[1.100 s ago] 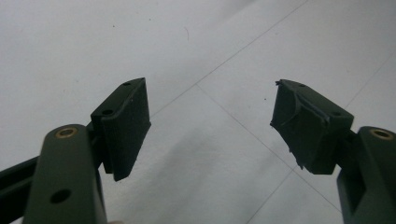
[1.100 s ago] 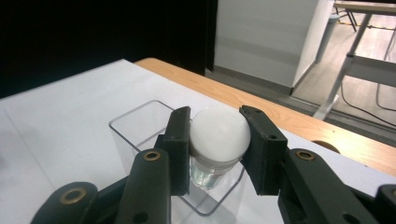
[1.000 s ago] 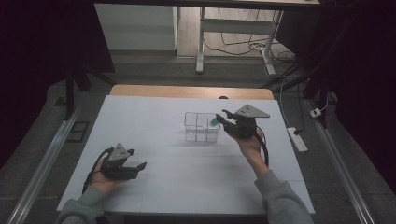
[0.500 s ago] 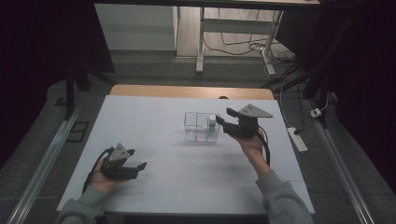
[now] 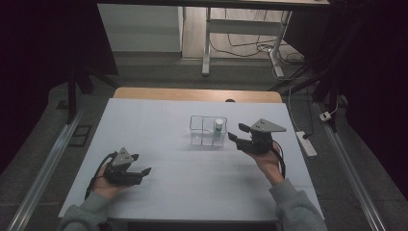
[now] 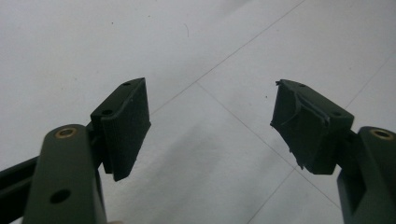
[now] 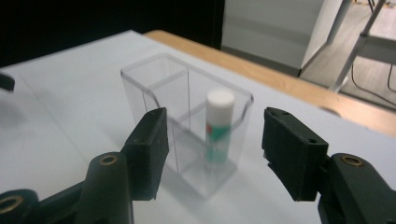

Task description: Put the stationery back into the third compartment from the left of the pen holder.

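A clear plastic box [image 5: 202, 131] with compartments stands on the white table [image 5: 159, 120]. A glue stick [image 5: 219, 127] with a white cap and green label stands upright in its right compartment. My right gripper [image 5: 234, 133] hovers just right of the box, pointing at it. Its jaws have just been opening and stand open with nothing between them. In the right gripper view the box [image 7: 154, 88] and glue stick [image 7: 218, 121] sit a short way beyond my open right gripper [image 7: 215, 125]. My left gripper [image 5: 142, 166] rests open near the front left, and the left gripper view has only table between its jaws [image 6: 210, 126].
The table's wooden far edge [image 5: 197, 94] lies behind the box. A power strip [image 5: 306, 143] and cables lie on the floor to the right. Desk legs [image 5: 207, 43] stand beyond the table.
The right gripper released the glue stick into the box, opened, and drew back to the right and slightly down. The left gripper stayed still.
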### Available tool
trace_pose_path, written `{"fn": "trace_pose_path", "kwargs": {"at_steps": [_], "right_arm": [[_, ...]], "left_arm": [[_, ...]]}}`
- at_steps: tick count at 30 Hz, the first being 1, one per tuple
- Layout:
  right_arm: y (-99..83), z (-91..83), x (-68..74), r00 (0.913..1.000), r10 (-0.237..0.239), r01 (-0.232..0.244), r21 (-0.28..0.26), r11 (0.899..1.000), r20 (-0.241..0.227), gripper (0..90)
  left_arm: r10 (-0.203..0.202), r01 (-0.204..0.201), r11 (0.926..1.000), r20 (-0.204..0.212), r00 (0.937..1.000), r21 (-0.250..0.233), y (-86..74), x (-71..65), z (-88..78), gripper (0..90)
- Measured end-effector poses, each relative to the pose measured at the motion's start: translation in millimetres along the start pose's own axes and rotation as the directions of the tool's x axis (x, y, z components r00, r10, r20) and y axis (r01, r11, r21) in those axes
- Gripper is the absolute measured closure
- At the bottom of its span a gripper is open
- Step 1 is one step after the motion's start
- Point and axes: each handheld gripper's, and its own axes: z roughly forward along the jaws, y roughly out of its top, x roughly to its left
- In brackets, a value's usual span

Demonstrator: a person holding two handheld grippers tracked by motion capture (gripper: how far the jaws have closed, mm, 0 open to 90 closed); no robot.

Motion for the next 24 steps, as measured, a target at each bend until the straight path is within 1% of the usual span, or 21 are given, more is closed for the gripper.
{"fn": "trace_pose_path", "kwargs": {"at_steps": [2,6,9,14,16,18,24], "right_arm": [[-7.9,-7.1,-0.7,1.0,0.001,-0.002,0.019,1.0,0.005,39.7],[-23.6,-22.5,-1.8,0.9999,0.009,-0.009,0.037,0.999,0.004,39.8],[-36.2,-34.4,-1.5,0.9999,0.001,-0.002,0.056,0.998,0.013,39.8],[-58.0,-53.5,-1.4,0.9997,0.015,-0.017,0.088,0.996,0.02,39.7],[-65.4,-60.1,-2.0,0.9995,0.003,-0.007,0.111,0.994,0.031,39.7],[-71.0,-64.9,-3.4,0.9991,-0.007,0.002,0.129,0.992,0.042,39.8],[-79.4,-73.5,-9.8,0.9988,0.001,-0.008,0.143,0.99,0.05,39.7]], "left_arm": [[0.0,0.0,1.0,-0.001,1.0,-0.001,-0.1,0.2,0.0,27.3],[-0.003,0.003,1.0,0.001,1.0,-0.001,-0.2,0.9,-0.1,27.3],[-0.003,0.003,1.0,0.001,1.0,-0.003,-0.3,1.0,0.0,27.3],[-0.004,0.004,1.0,0.004,1.0,-0.005,0.0,1.4,0.2,27.3],[-0.007,0.007,1.0,0.006,1.0,-0.006,0.1,1.9,0.4,27.4],[-0.011,0.011,0.9999,0.006,0.9999,-0.008,0.1,2.3,0.6,27.4],[-0.017,0.017,0.9998,0.007,0.9998,-0.012,0.3,3.0,0.9,27.4]]}}
